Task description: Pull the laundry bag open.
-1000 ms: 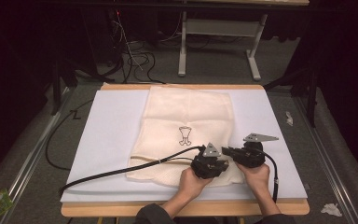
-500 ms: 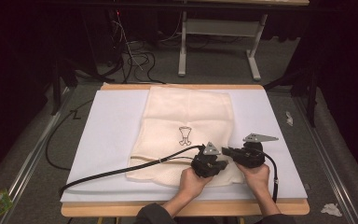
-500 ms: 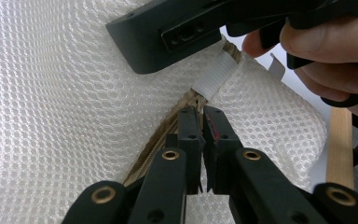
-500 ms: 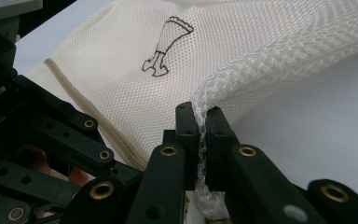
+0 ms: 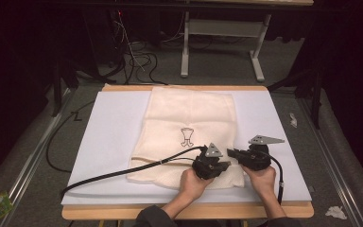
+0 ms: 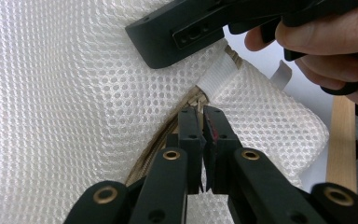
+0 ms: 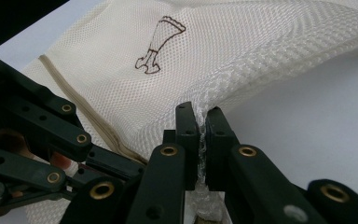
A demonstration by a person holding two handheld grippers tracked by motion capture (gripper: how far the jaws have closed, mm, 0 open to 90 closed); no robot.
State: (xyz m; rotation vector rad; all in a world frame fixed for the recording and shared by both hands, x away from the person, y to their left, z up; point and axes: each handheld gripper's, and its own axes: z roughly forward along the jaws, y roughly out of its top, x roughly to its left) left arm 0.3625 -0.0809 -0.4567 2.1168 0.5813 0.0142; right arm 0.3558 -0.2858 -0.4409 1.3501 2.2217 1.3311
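The left gripper [image 6: 204, 122] has just been closing, and its 2 fingers [image 6: 189, 135] now pinch the tan zipper strip [image 6: 165, 135] of the white mesh bag [image 5: 189, 127], just below a white fabric tab [image 6: 217, 74]. The right gripper [image 7: 201, 122] has its fingers [image 7: 216, 135] pressed together on a fold of the bag's mesh edge, which bunches between them. In the high view the 2 grippers sit side by side at the bag's near right corner, left gripper [image 5: 227, 165] and right gripper [image 5: 231, 153] nearly touching. The bag lies flat on the white desk [image 5: 108, 137], its long axis running away from the person, with a small brown emblem [image 5: 187, 137] near its middle.
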